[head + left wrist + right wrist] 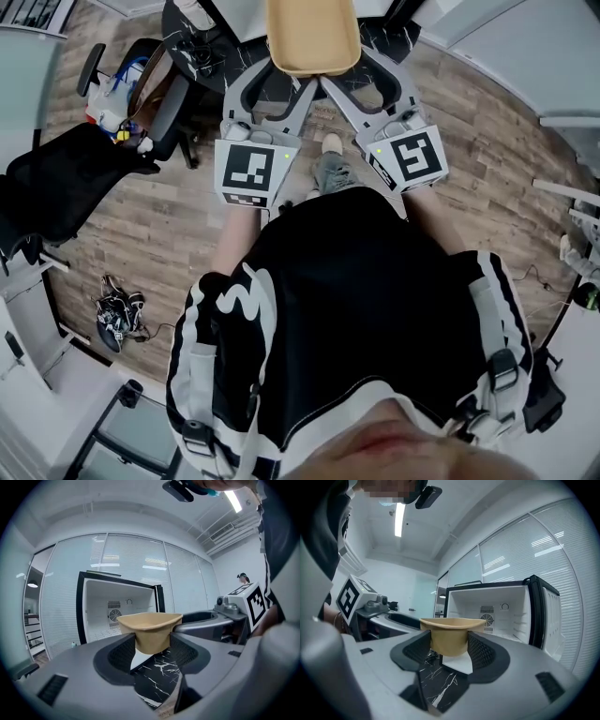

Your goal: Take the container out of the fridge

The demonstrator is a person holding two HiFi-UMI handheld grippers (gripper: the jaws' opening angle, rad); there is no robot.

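Note:
A tan, bowl-like container [312, 36] hangs in the air ahead of me, held between both grippers, outside the fridge. My left gripper [286, 82] is shut on its left side and my right gripper [361, 77] on its right side. The left gripper view has the container [151, 630] pinched between the ribbed pads, with the open fridge [122, 613] behind it, white inside and bare on the shelves that show. In the right gripper view the container [451, 633] is clamped the same way, in front of that fridge [499, 613].
A black marble-patterned table [202, 47] lies under the container [157, 667]. A black office chair [66, 178] stands to the left and a tangle of gear [117, 319] lies on the wood floor. Glass partition walls [65, 597] stand behind the fridge.

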